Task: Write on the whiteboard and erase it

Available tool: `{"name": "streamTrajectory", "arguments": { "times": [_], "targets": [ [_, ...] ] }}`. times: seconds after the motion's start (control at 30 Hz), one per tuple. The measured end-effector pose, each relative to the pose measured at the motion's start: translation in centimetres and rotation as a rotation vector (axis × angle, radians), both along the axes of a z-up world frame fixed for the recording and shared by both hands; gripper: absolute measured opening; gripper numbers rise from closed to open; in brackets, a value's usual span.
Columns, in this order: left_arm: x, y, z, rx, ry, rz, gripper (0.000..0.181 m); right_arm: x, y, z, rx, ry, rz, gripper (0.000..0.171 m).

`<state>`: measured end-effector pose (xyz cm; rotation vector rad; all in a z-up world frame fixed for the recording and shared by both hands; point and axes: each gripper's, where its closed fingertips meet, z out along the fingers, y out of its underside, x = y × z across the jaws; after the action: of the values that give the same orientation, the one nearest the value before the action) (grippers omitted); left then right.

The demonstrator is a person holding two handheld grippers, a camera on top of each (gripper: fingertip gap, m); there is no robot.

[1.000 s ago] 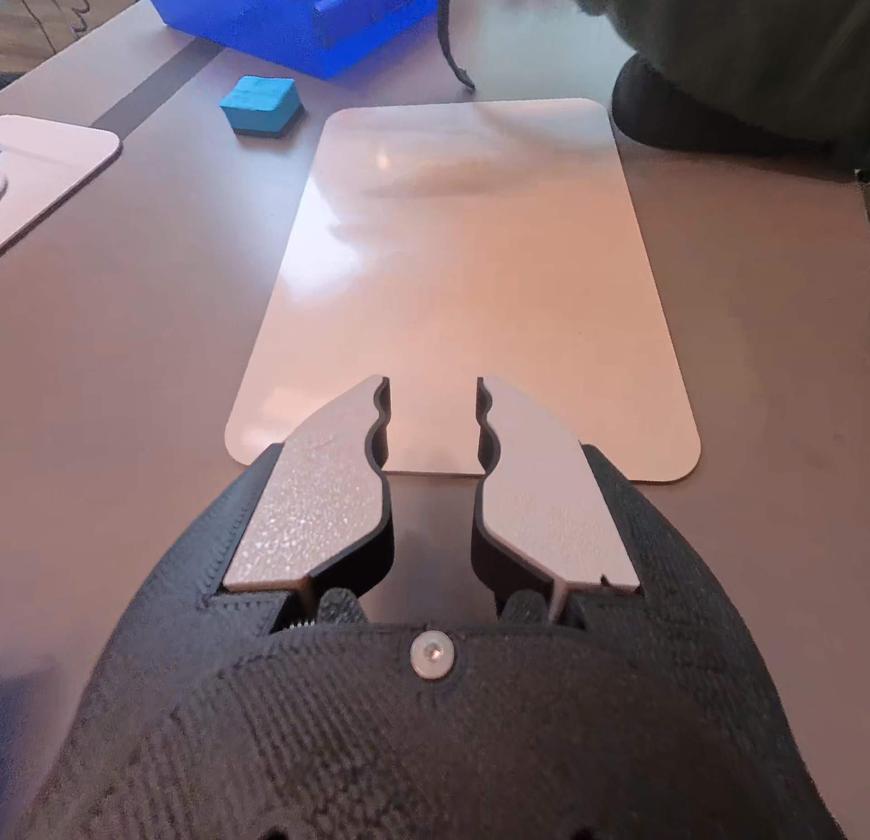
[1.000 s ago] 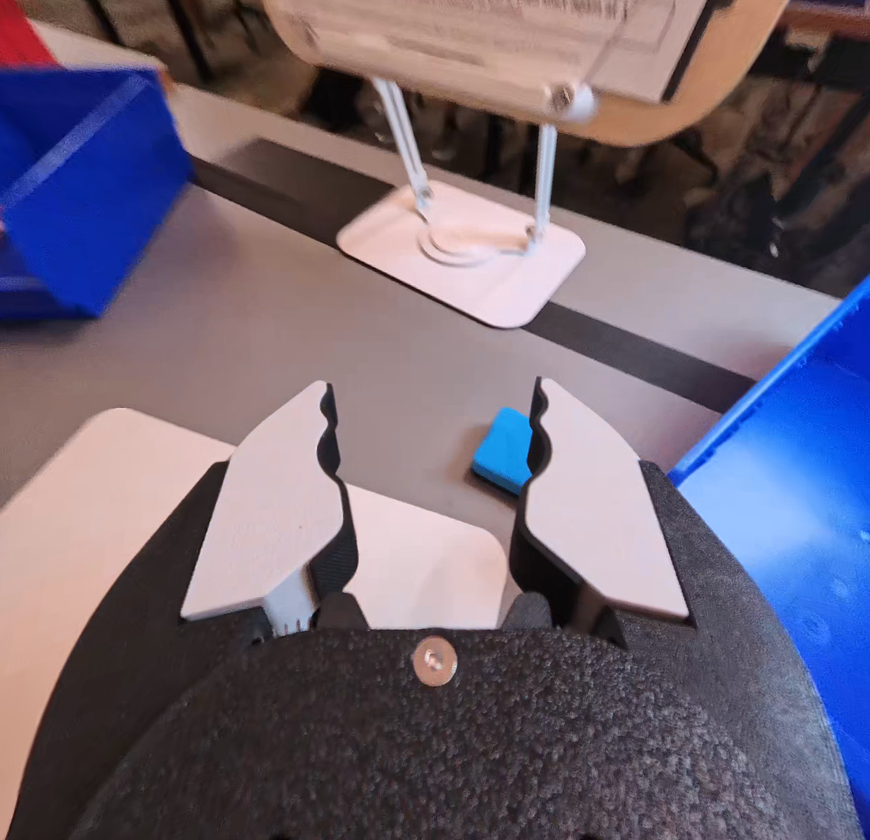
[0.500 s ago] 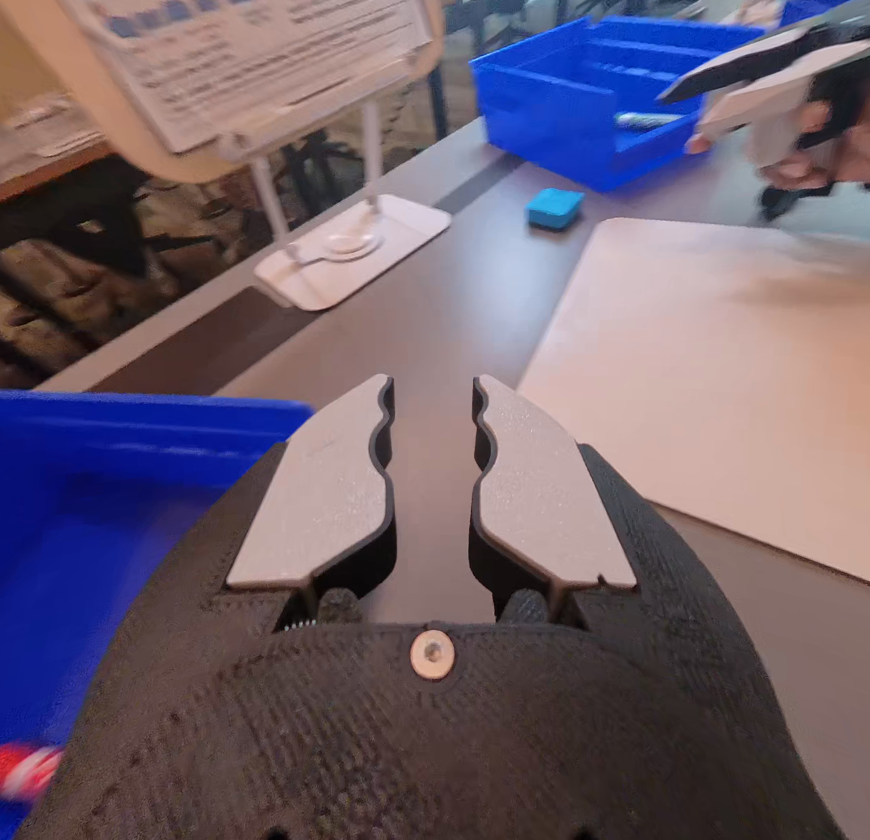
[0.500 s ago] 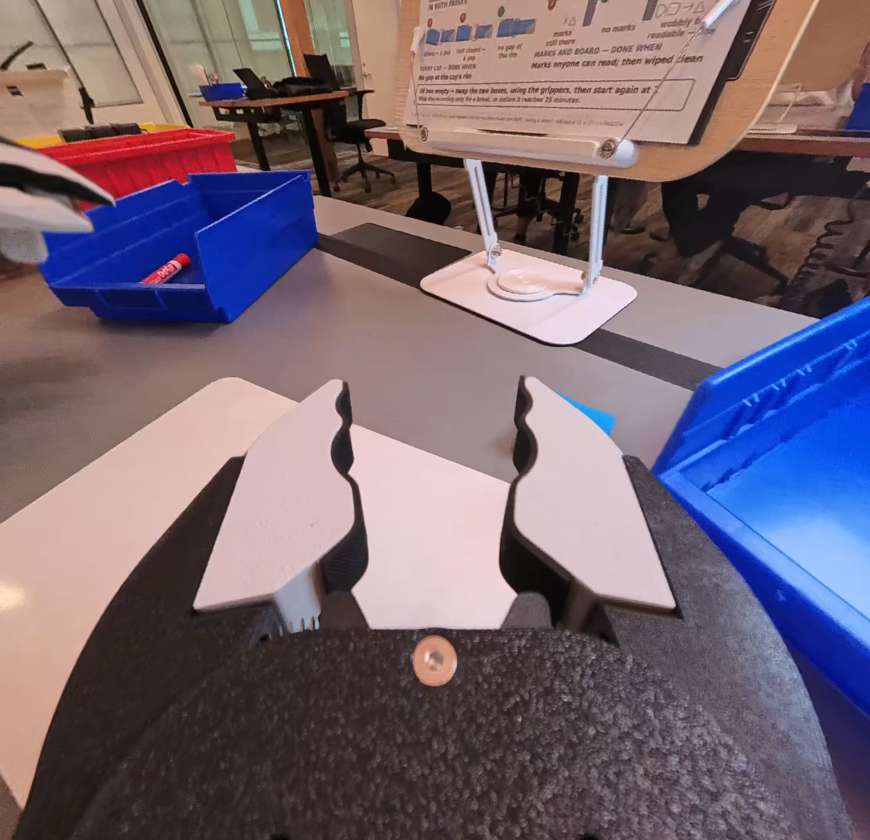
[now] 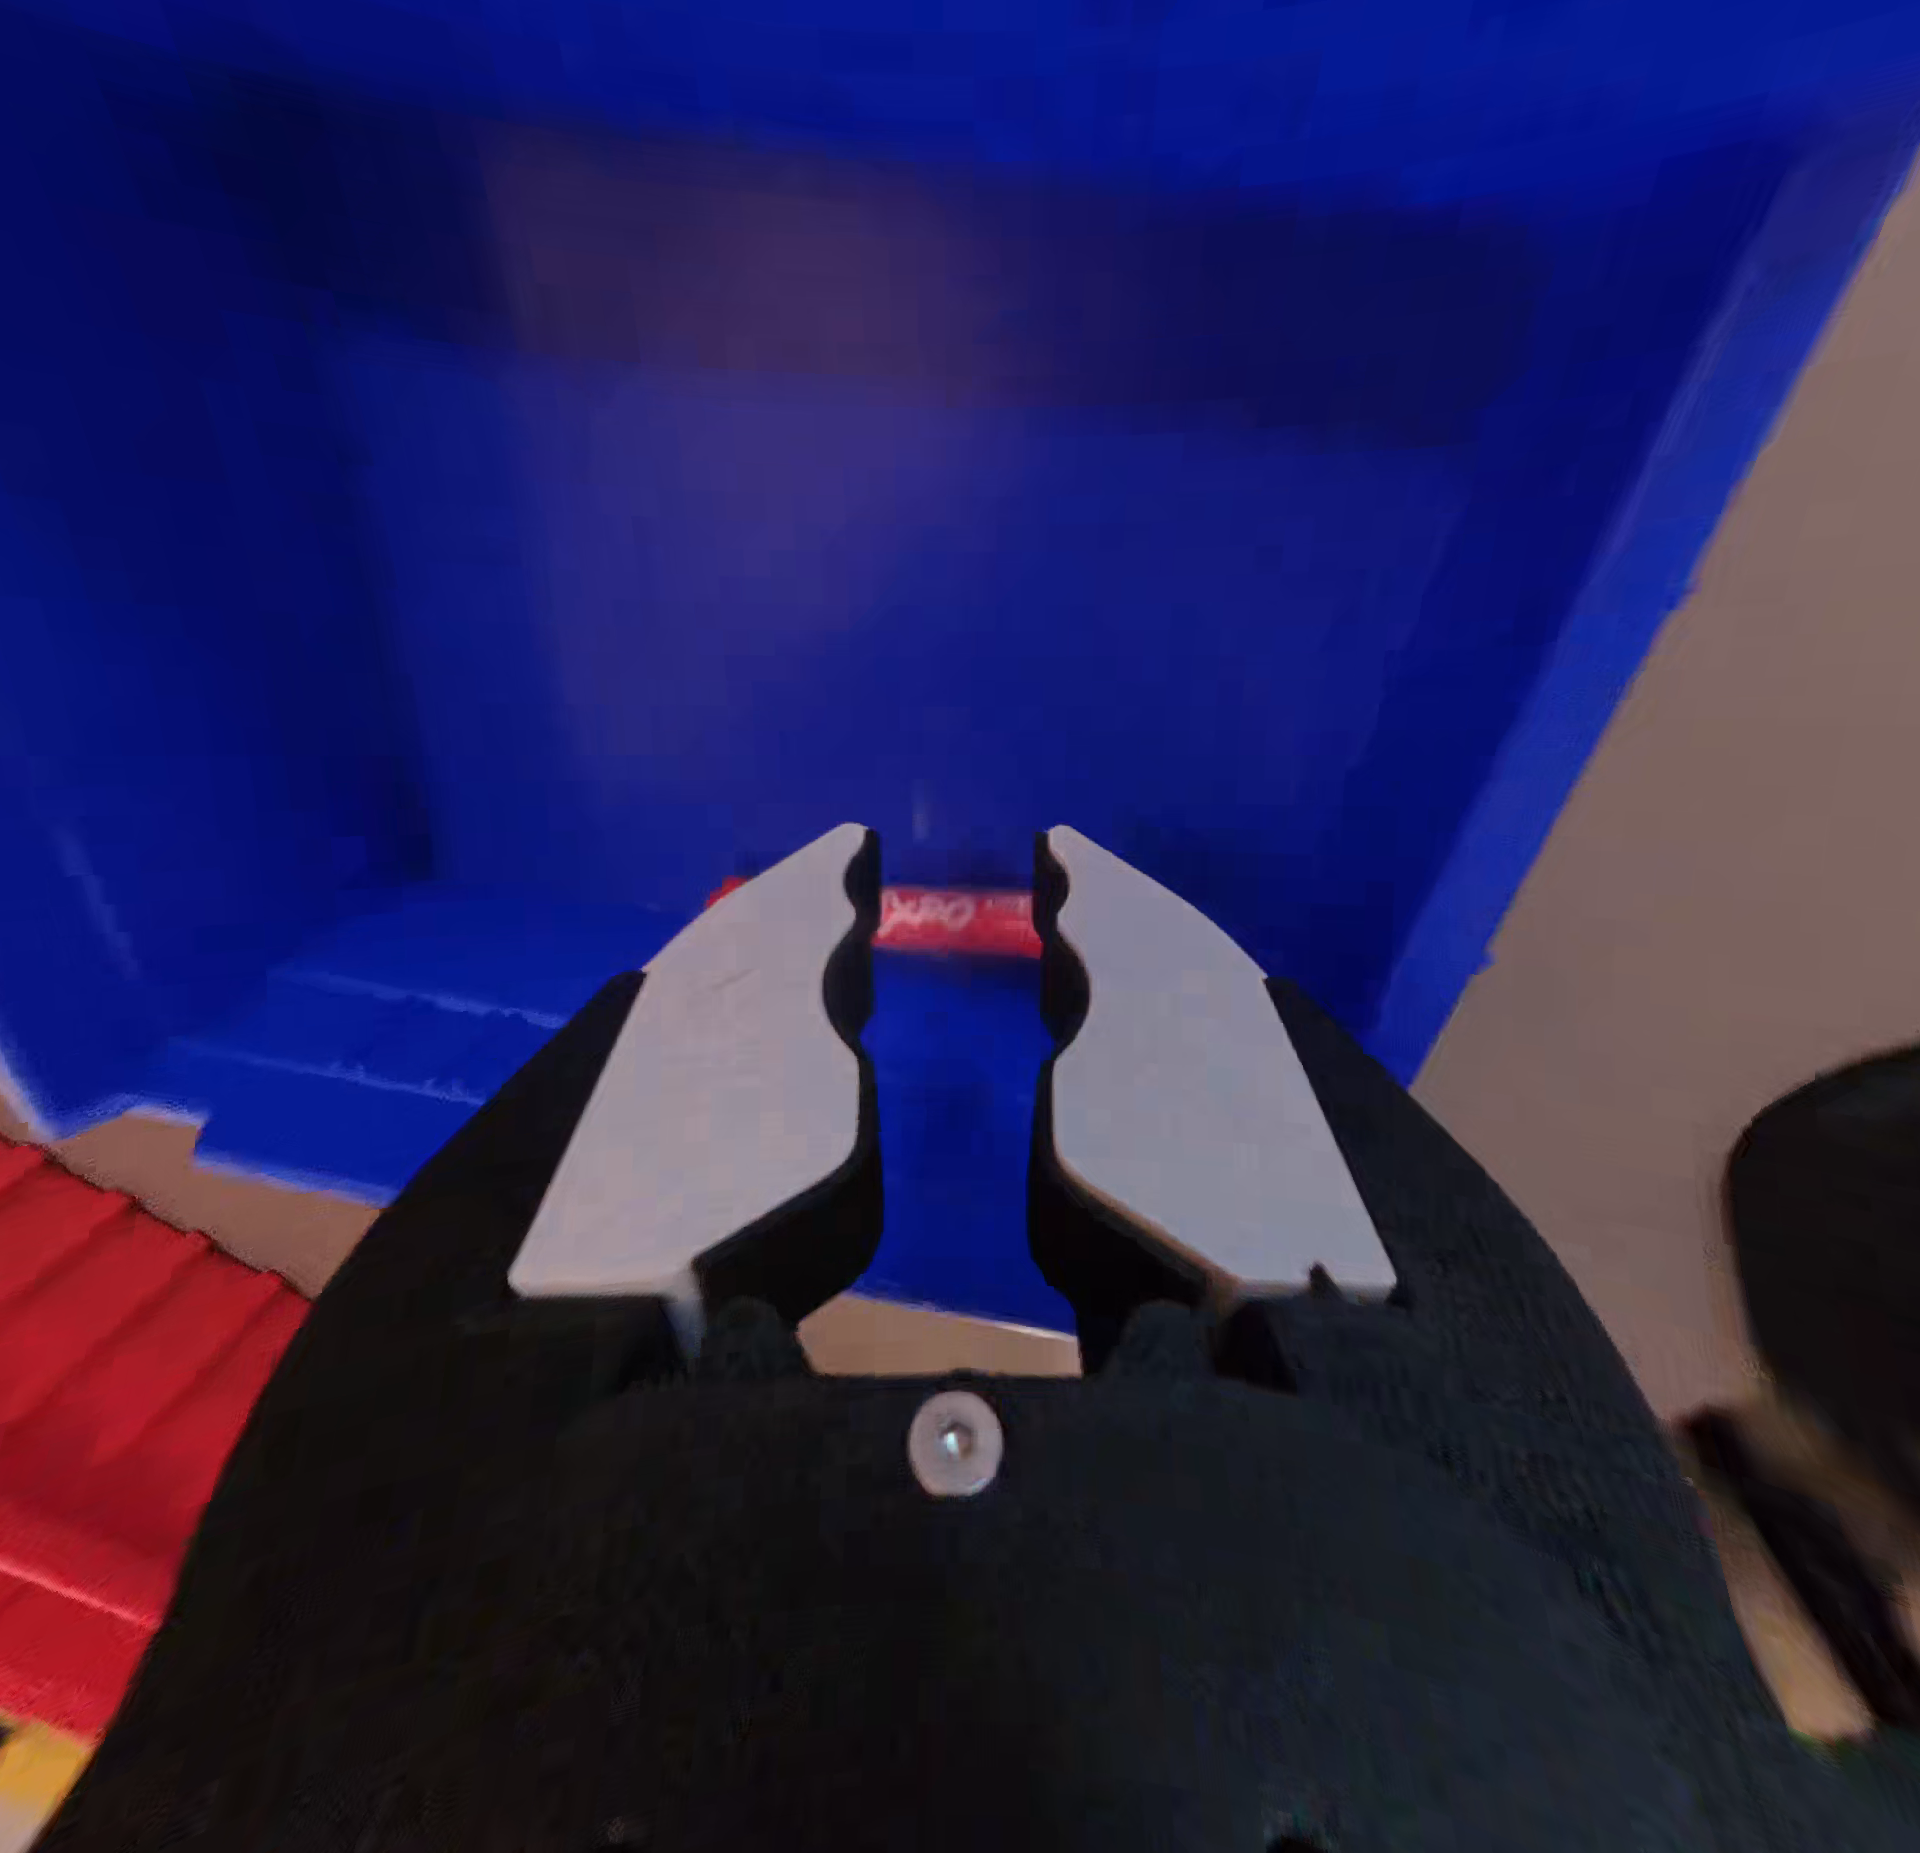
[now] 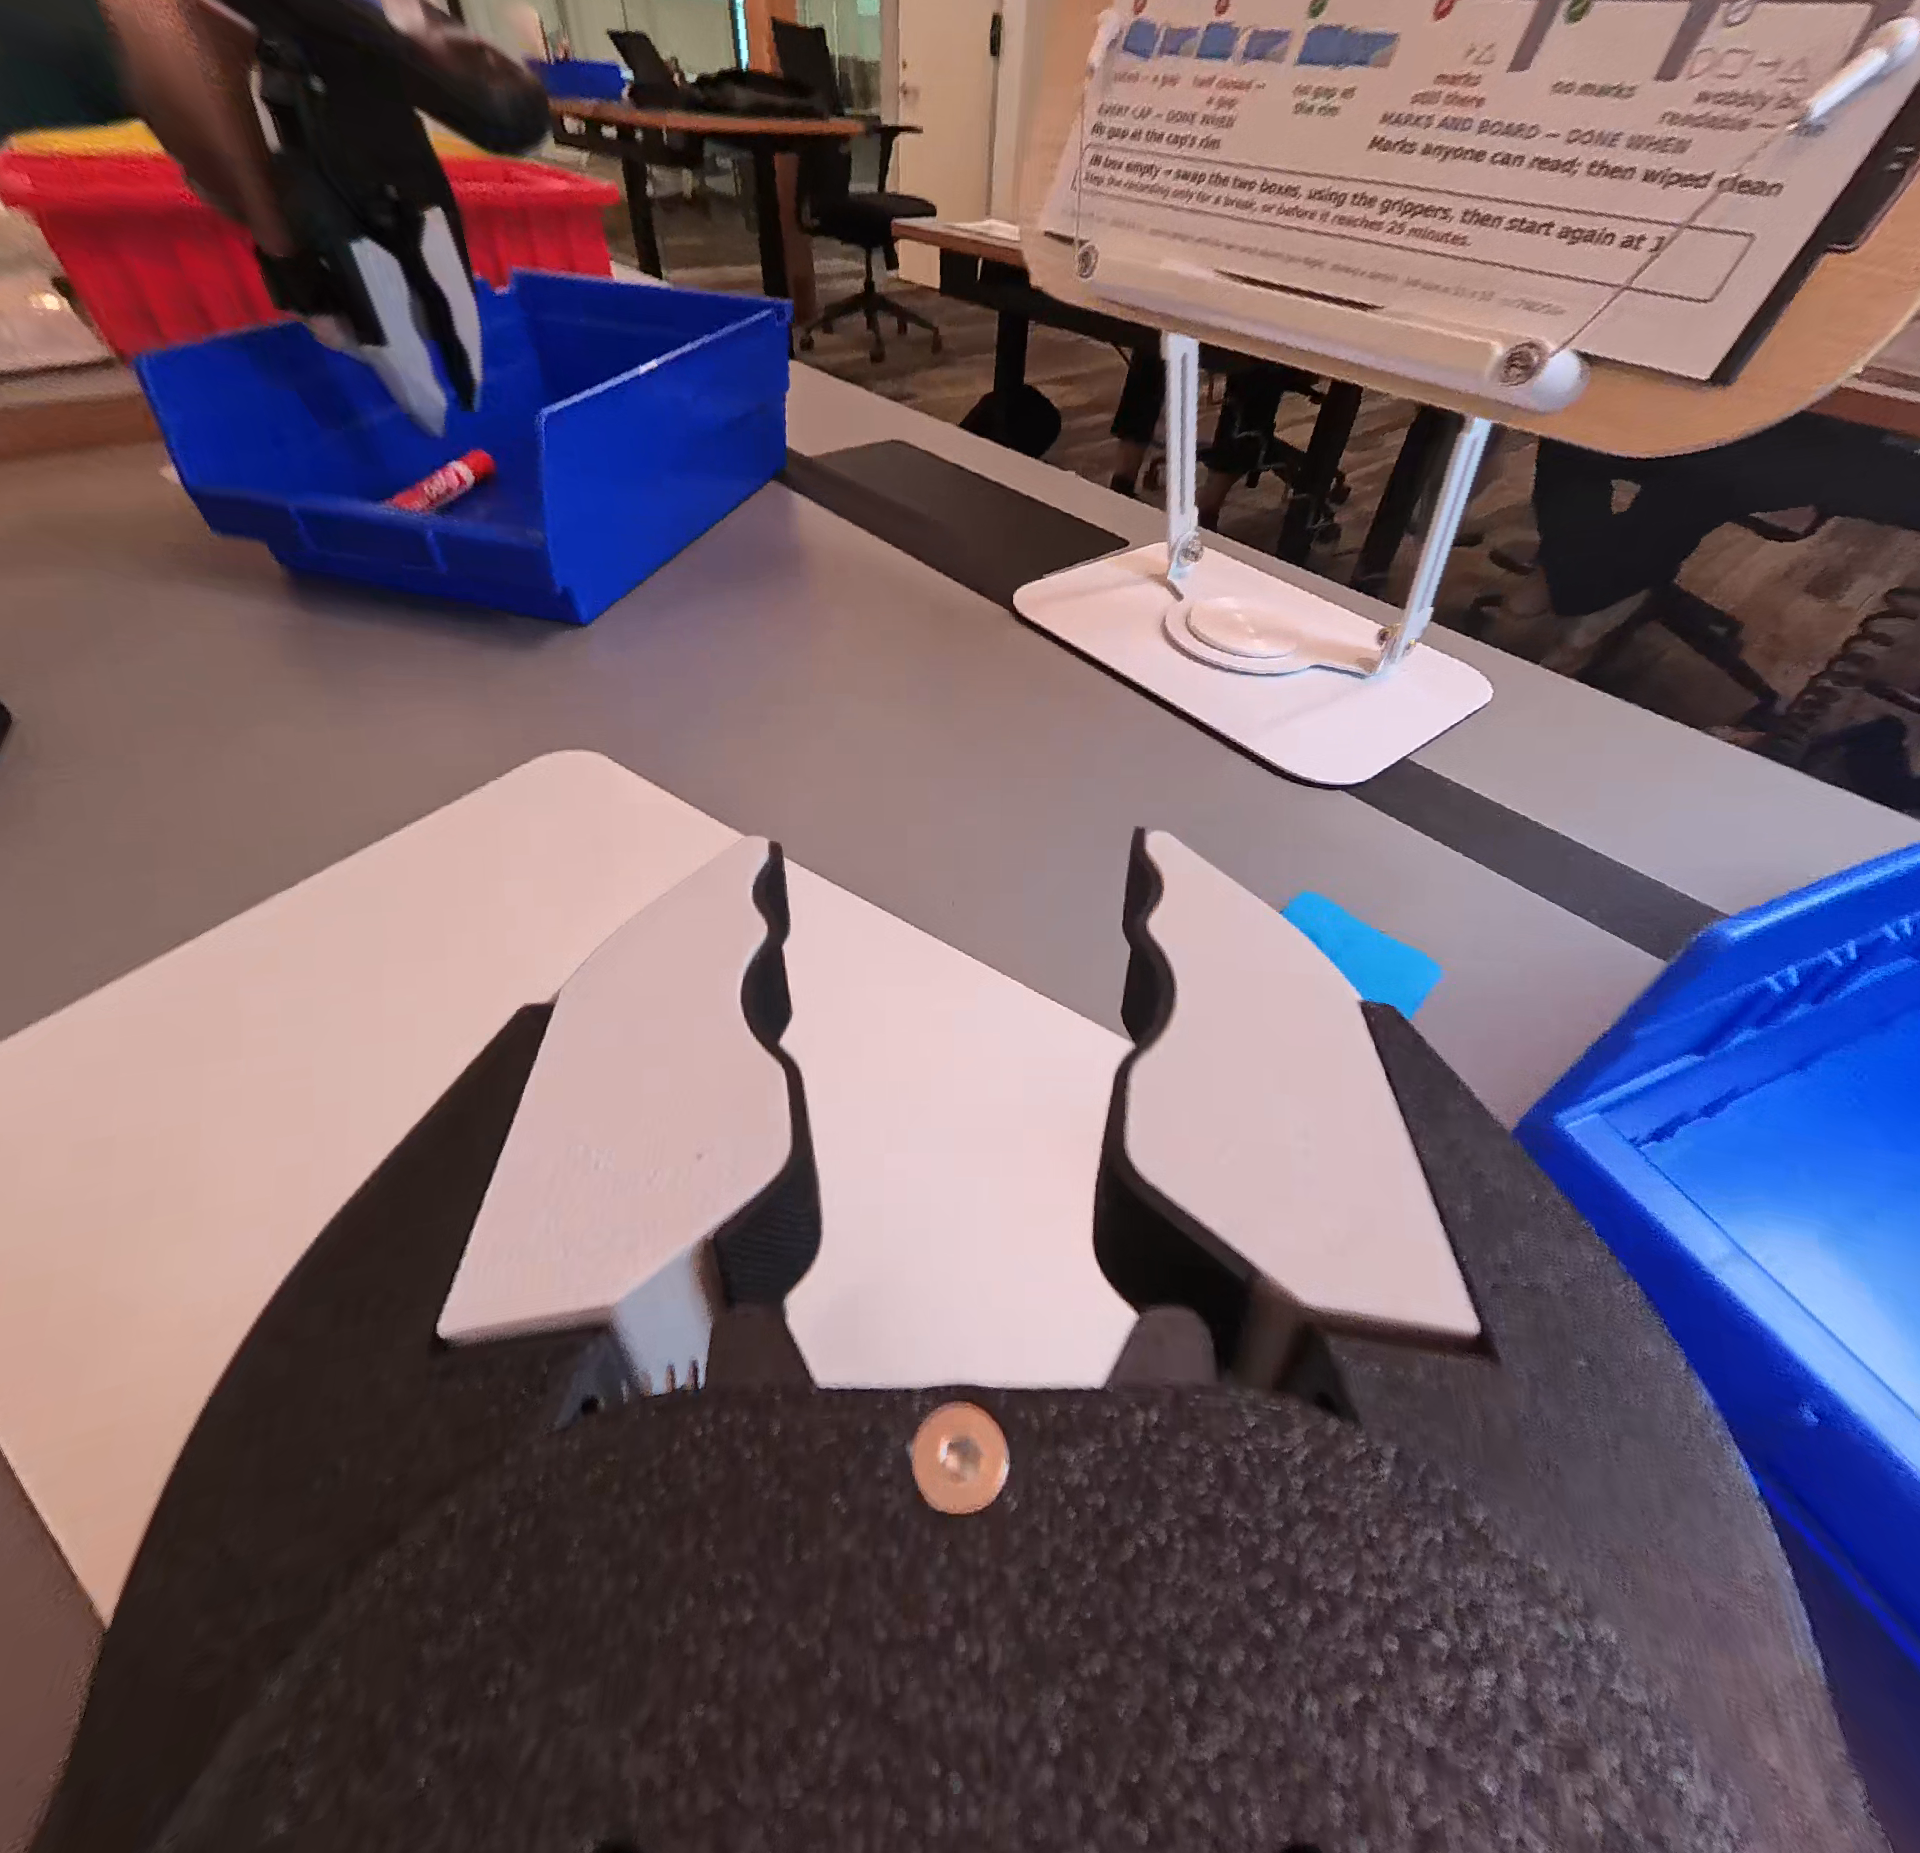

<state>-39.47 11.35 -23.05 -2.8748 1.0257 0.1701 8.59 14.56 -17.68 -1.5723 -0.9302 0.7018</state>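
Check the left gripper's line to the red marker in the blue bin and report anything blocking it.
Nothing visible blocks it. The left gripper is open, pointing down into the blue bin, and the red marker lies bare on the bin floor just beyond its fingertips, showing in the gap between them.

The left wrist view looks steeply down into the blue bin [image 5: 935, 453] from very close, blurred, the red marker [image 5: 951, 920] just ahead. The right wrist view sits low over the whiteboard [image 6: 260, 1024], well away from that bin [image 6: 644, 473], facing it across the surface [image 6: 727, 712]; both views share bin and marker [image 6: 442, 481].
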Motion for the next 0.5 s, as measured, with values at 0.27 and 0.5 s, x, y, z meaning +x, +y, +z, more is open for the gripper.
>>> {"name": "streamTrajectory", "arguments": {
  "times": [0.27, 0.5],
  "targets": [
    [-5.4, -3.7, -3.7, -0.336, 0.369, -0.344, 0.039, -0.4, -0.2, -1.3, 0.024, -0.063, 0.027, 0.061],
    [-4.1, -3.2, -6.4, -0.309, 0.356, -0.596, 0.031, 0.0, 0.3, -2.1, 0.0, -0.071, 0.017, 0.06]
  ]
}}
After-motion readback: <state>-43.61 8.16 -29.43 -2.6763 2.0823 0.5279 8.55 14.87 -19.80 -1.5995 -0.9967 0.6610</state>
